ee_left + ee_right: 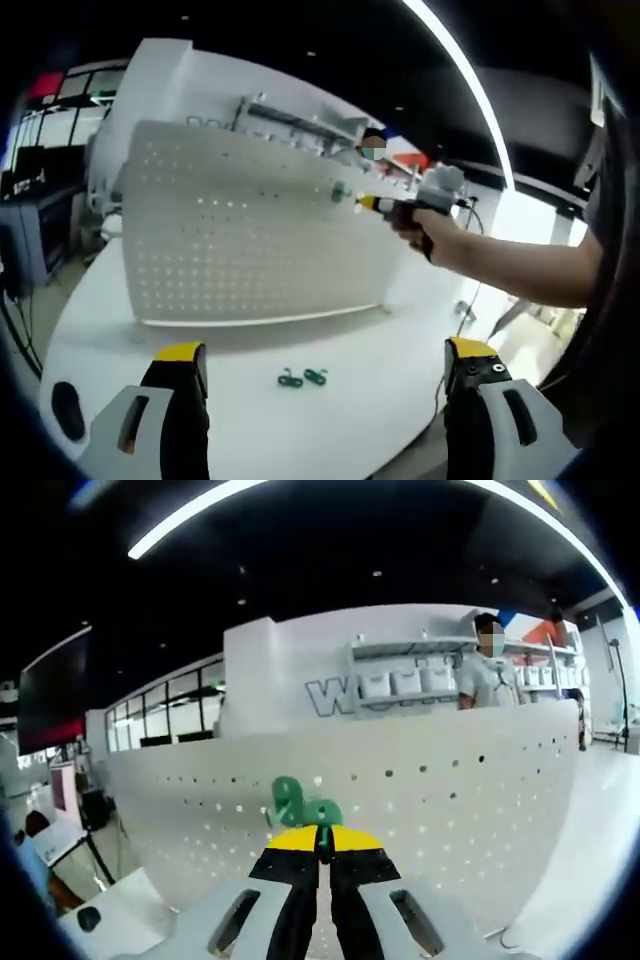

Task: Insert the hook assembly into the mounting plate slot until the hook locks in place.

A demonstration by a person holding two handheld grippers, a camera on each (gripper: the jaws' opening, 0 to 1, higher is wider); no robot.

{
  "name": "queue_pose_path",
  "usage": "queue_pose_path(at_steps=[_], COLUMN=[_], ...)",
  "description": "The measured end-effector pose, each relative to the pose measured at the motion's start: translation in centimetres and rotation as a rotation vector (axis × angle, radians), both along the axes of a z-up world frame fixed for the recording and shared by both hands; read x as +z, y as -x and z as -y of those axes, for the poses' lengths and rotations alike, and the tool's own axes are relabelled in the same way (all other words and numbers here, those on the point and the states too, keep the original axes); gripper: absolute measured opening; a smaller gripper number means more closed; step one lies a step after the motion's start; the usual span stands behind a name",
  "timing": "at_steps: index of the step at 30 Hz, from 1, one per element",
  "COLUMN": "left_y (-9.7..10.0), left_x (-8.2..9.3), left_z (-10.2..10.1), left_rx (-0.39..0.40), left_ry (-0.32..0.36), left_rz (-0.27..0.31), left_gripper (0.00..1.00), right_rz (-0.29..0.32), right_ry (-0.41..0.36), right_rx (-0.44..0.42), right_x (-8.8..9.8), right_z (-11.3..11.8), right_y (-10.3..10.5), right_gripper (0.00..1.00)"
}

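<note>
Left gripper (325, 375): two grey moulded fingers (150, 425), each capped with a yellow tip over black, a narrow dark slot in each grey face. Right gripper (322, 848): same grey bodies with slots, black inner edges, yellow caps. Person's forearm (520, 268) bare, no sleeve visible.

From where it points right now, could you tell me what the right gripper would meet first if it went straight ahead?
The right gripper, shut on a green hook, faces the white pegboard. Going straight on, the hook would likely meet the perforated face first; the remaining gap is hard to judge.
</note>
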State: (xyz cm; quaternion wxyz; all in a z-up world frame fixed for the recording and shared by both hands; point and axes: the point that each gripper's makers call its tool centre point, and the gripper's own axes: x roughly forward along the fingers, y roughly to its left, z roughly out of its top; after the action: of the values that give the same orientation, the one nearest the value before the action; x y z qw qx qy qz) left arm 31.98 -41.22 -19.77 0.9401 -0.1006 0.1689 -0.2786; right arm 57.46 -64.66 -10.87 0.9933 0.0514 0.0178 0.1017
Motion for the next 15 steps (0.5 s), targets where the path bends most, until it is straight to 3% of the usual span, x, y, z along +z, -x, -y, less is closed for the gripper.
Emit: queue_pose_path(at_steps=[15], left_y=[-0.3], left_x=[0.0], left_z=[-0.9], left_rx=[0.020], left_ry=[-0.021], left_rz=[-0.001], left_gripper=[1.00], right_rz=[0.075], right_ry=[-0.010], right_rx=[-0.083], right_x=[2.3], right_z=[2.6], right_y=[-1.5], right_gripper=[0.01])
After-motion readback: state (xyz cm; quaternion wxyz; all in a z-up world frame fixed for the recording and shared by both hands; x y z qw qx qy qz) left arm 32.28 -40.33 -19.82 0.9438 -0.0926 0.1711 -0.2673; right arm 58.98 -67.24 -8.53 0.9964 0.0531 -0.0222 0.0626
